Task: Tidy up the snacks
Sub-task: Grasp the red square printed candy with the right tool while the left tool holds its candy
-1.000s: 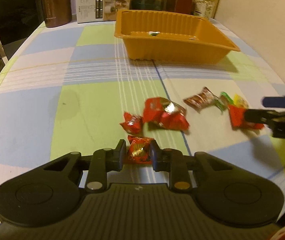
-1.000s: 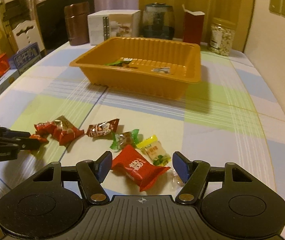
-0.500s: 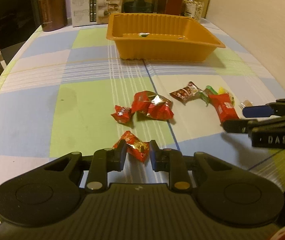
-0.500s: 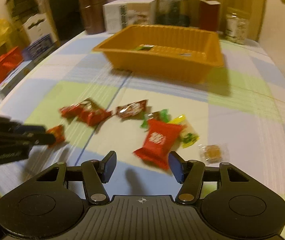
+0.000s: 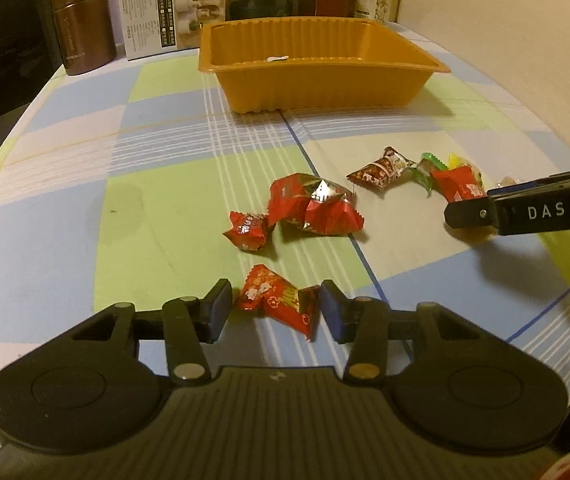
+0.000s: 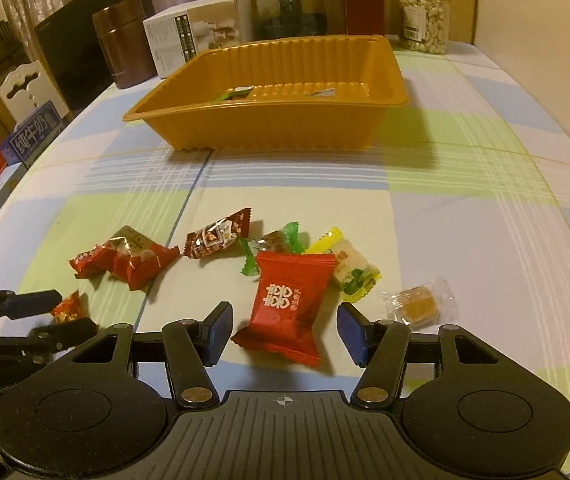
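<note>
My left gripper is open, with a small red-and-gold candy lying on the tablecloth between its fingers. My right gripper is open around a red packet with white characters, which lies flat on the table. The orange tray stands farther back and holds a few wrappers. Other sweets lie between: a red foil pair, a brown candy, a green one, a yellow one and a clear-wrapped amber one.
At the back of the table stand a brown canister, a white box, a glass jar, a dark red carton and a jar of nuts. A black chair stands at the left edge.
My left gripper has opened and the red-and-gold candy now lies loose between its fingers. My right gripper has drawn closer to the red packet, which now sits between its open fingers.
</note>
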`<state>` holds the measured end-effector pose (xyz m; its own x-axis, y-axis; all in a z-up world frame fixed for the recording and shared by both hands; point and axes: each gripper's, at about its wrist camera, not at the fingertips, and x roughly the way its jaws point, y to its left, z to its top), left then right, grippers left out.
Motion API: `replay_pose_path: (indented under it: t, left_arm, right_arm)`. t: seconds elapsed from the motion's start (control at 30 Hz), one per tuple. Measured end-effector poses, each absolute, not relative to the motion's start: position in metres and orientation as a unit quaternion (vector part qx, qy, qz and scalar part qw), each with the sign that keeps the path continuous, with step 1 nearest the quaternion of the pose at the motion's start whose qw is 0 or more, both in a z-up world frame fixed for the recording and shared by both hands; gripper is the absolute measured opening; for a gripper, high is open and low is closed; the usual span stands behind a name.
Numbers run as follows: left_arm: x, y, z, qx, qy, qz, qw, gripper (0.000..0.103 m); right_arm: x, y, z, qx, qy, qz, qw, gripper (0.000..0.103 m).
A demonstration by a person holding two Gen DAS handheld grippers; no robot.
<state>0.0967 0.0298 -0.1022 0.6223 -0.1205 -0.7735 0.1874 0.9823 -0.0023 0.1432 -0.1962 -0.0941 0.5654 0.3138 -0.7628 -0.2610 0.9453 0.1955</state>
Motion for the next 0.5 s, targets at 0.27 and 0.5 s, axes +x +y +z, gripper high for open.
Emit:
replay_pose_path:
  t: [0.27,0.5]
  left_arm:
    - [0.0938,0.0209,-0.1013,0.061,0.428,-0.087,0.897,0.03]
    - [0.0866,0.0211,-0.0962,0.042,0.431,-0.083,0.898,0.027]
  right_arm:
    - [0.1432,-0.1864,-0.0959,-0.001,0.43,0.151,0.89,0.046]
    - [0.1347,-0.188,-0.0943,-0.005,0.43,0.144,0.891,0.028]
